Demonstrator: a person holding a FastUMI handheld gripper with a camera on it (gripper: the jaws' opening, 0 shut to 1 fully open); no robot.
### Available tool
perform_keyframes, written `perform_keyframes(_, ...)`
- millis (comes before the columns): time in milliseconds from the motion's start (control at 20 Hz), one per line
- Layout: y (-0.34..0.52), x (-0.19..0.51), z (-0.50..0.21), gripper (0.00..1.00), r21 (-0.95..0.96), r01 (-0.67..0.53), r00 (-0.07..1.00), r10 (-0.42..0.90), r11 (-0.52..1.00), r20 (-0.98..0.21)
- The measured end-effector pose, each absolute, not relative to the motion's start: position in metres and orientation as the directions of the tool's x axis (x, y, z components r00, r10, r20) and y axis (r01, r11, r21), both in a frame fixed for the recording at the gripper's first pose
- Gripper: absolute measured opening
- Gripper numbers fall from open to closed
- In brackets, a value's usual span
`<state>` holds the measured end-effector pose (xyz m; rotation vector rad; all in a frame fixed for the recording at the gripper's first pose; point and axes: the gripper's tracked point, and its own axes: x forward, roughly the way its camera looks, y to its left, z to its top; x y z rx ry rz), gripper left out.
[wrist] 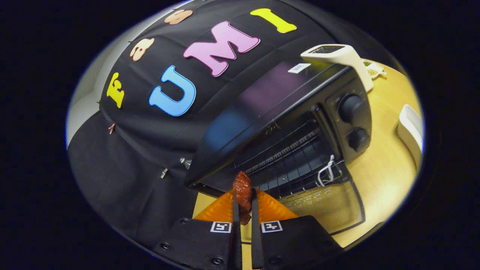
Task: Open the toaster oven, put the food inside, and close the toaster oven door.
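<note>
Gripper view: hand-held gripper point(243, 204) closed narrow on a reddish-brown piece of food point(242, 191), both fingers pressing its sides; held just before the mouth of the black toaster oven point(285, 123); oven door point(326, 204) dropped open, lying flat over the yellow tabletop point(378, 176); wire rack point(288, 157) visible inside; two knobs point(352, 107) on the oven's right panel; white appliance point(339, 54) behind the oven.

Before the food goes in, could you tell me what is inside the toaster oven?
Through the open door, the toaster oven holds a wire rack. The gripper, shut on the food, covers part of the opening; the far interior is too dark to judge.
</note>
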<state>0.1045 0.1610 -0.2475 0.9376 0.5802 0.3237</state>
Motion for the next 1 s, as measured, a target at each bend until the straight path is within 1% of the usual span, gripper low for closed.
perform_keyframes(100,0.162,0.122,-0.258,0.14,0.841,-0.002,0.808,0.496,0.542,-0.317)
perform_keyframes(250,0.156,0.146,-0.261,0.14,0.870,-0.002,0.827,0.490,0.492,-0.275)
perform_keyframes(450,0.148,0.161,-0.273,0.14,0.862,-0.011,0.837,0.476,0.507,-0.270)
perform_keyframes(500,0.145,0.163,-0.275,0.14,0.852,-0.005,0.840,0.465,0.524,-0.281)
perform_keyframes(550,0.141,0.165,-0.283,0.16,0.827,0.014,0.840,0.442,0.562,-0.314)
perform_keyframes(600,0.135,0.163,-0.291,0.21,0.804,0.021,0.836,0.431,0.594,-0.340)
perform_keyframes(650,0.130,0.163,-0.291,0.30,0.793,0.018,0.841,0.420,0.608,-0.342)
perform_keyframes(800,0.116,0.169,-0.289,0.49,0.775,0.037,0.862,0.372,0.631,-0.344)
perform_keyframes(850,0.116,0.168,-0.287,0.59,0.777,0.036,0.863,0.373,0.628,-0.341)
perform_keyframes(950,0.117,0.167,-0.284,0.73,0.774,0.034,0.866,0.368,0.632,-0.339)
perform_keyframes(1000,0.116,0.166,-0.284,0.77,0.770,0.037,0.868,0.362,0.637,-0.341)
